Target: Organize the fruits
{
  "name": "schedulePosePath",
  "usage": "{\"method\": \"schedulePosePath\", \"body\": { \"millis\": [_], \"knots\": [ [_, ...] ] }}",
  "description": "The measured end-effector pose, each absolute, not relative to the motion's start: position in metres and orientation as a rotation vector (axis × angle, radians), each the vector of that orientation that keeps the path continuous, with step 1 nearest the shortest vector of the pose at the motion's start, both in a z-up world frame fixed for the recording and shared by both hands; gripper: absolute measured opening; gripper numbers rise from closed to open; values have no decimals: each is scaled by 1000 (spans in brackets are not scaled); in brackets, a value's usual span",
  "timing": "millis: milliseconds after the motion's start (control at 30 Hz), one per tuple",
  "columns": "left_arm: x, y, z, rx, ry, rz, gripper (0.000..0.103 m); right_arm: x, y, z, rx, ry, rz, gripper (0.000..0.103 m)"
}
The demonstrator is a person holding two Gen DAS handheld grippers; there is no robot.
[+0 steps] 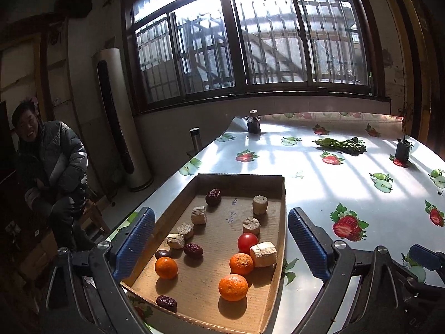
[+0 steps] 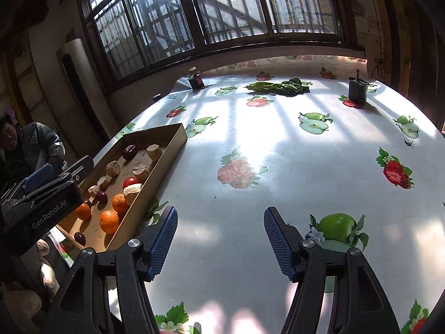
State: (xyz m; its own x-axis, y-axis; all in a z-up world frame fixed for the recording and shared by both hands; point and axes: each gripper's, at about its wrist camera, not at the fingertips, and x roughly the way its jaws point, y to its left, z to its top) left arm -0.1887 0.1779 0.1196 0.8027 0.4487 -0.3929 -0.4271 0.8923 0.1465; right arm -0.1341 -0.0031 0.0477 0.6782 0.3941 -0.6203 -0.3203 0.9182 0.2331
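Note:
A shallow cardboard tray (image 1: pixel 281 222) lies on the table and holds three oranges (image 1: pixel 233 287), a red tomato (image 1: pixel 247 242), several dark red dates (image 1: pixel 193 250) and several beige cut chunks (image 1: pixel 263 253). My left gripper (image 1: pixel 221 245) is open and empty, its blue pads spread above the tray's near half. The tray also shows at the left of the right wrist view (image 2: pixel 155 178). My right gripper (image 2: pixel 221 245) is open and empty over the bare tablecloth, to the right of the tray.
The table (image 2: pixel 278 153) has a white cloth printed with fruit. At its far side lie green leafy vegetables (image 2: pixel 278 86), a dark cup (image 2: pixel 357 90) and a small dark jar (image 2: pixel 196 80). A seated person (image 1: pixel 47 164) is left of the table.

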Motion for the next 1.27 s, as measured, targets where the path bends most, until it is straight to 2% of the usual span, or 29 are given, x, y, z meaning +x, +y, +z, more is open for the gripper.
{"method": "schedulePosePath", "body": {
  "millis": [167, 467, 733, 1267],
  "knots": [
    [-206, 182, 129, -10, 358, 491, 103, -135, 2, 53, 91, 712, 420, 73],
    [-202, 191, 113, -55, 472, 430, 103, -138, 21, 54, 35, 716, 420, 79],
    [-196, 193, 92, -95, 585, 324, 103, -140, 28, 51, 9, 733, 385, 79],
    [-198, 205, 84, -118, 641, 310, 103, -151, 56, 45, -48, 753, 405, 83]
  ]
}}
